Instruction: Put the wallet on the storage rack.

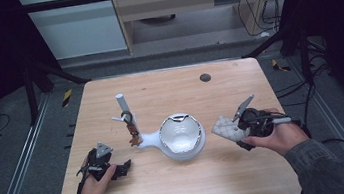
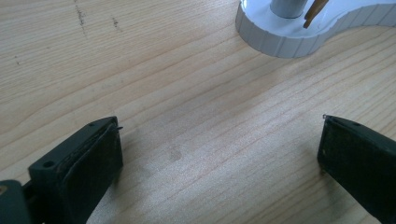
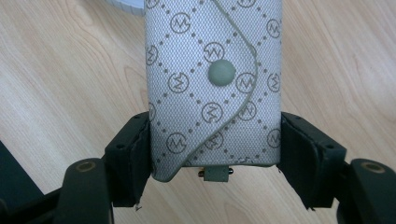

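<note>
Right claw point(image 3: 215, 158) was clamped on a small fabric pouch point(image 3: 212, 88), one jaw on each long edge near its bottom end. Pads point(image 3: 140, 154) pressed flat against the sides; the pouch stood up out of the jaws, flap and snap button facing the camera. In the high view the right claw point(image 1: 237, 128) held the pouch point(image 1: 225, 127) off the bench point(image 1: 182, 191), right of the white stand.

Handling, as a judgement: the pouch looked light, soft woven cloth with a printed pattern. It would probably squash under more squeeze and flop if held by a corner. Not fragile and not slippery; the weave should give the pads good bite. The side-edge grip near the base looked sound. A small metal tab at the bottom edge sat between the jaws, untouched.

Left claw point(image 2: 219, 154) was open, jaws wide apart, nothing between them, just bare wood. It rested low over the bench at the near left, well apart from the pouch. In the high view the left claw point(image 1: 119, 169) pointed toward the stand.

Further out: a white stand point(image 1: 181, 137) with a round dish at bench centre, and an upright post point(image 1: 123, 108) with a hook to its left. Something small and brownish hung there; it was too small to identify. The base rim point(image 2: 280, 39) of the stand lay ahead of the left claw.
</note>
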`<state>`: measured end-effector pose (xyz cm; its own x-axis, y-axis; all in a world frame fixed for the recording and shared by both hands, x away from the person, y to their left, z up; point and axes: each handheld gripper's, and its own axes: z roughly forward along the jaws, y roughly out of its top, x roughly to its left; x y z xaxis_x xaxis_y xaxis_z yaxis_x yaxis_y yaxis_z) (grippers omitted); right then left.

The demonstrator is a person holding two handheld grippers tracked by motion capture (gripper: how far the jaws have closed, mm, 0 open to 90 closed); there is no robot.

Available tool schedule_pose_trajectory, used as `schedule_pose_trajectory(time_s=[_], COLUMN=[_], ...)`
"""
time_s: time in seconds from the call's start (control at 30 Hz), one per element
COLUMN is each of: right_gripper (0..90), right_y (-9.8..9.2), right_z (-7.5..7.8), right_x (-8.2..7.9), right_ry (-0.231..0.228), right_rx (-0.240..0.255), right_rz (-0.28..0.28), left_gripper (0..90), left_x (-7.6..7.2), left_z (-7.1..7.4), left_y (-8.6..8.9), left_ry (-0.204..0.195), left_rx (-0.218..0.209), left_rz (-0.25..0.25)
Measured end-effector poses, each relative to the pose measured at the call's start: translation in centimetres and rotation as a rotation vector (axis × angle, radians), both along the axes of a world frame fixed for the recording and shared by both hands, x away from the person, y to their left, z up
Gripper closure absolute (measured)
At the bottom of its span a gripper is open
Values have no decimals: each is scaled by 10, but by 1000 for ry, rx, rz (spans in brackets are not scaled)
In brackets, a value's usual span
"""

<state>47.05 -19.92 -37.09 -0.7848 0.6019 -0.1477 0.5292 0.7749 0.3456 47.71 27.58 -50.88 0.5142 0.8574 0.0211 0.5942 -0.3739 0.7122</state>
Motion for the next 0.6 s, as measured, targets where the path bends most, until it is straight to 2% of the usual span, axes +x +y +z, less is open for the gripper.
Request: schedule_pose_trajectory(time_s=[0.37,0.6], right_gripper=[312,314], right_y=[22,36], right_z=[17,24], right_x=[-1,-1], right_ry=[-30,-30], right_rx=[-29,-43], right_rz=[72,119], left_gripper=[0,0], left_x=[0,0], left_z=[0,0], left_y=[0,0], left_ry=[1,2], left_rx=[-1,-2], left_rz=[0,-1])
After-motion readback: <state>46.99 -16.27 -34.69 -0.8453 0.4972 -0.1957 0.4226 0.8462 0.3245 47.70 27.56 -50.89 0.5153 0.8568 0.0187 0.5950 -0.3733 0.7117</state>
